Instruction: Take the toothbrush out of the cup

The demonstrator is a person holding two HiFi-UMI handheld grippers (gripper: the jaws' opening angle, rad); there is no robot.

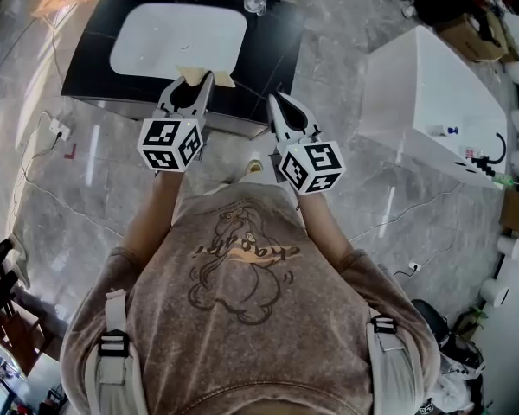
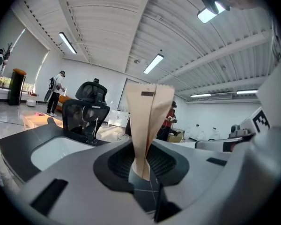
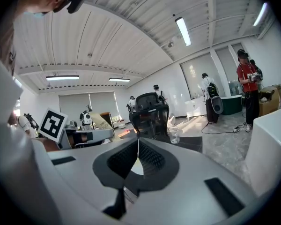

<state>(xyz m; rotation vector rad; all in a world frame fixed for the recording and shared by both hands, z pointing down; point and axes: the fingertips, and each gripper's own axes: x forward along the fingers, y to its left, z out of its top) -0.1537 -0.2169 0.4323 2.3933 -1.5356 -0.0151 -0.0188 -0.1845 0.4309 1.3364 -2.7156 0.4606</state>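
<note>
My left gripper (image 1: 195, 80) is shut on a flat tan paper packet (image 1: 204, 75), which stands upright between its jaws (image 2: 147, 116). My right gripper (image 1: 277, 102) is beside it, shut with nothing between its fingers; in its own view the tips meet (image 3: 138, 142). Both are held level in front of the person's chest, short of the black table (image 1: 268, 59). A clear glass cup (image 1: 255, 3) stands at the table's far edge and also shows in the right gripper view (image 3: 174, 135). No toothbrush shows in any view.
A white basin (image 1: 180, 37) is set into the black table. A black office chair (image 3: 150, 114) stands behind the table. A white counter (image 1: 424, 102) is at the right, with cables on the grey floor. People stand at the back of the room (image 3: 247, 86).
</note>
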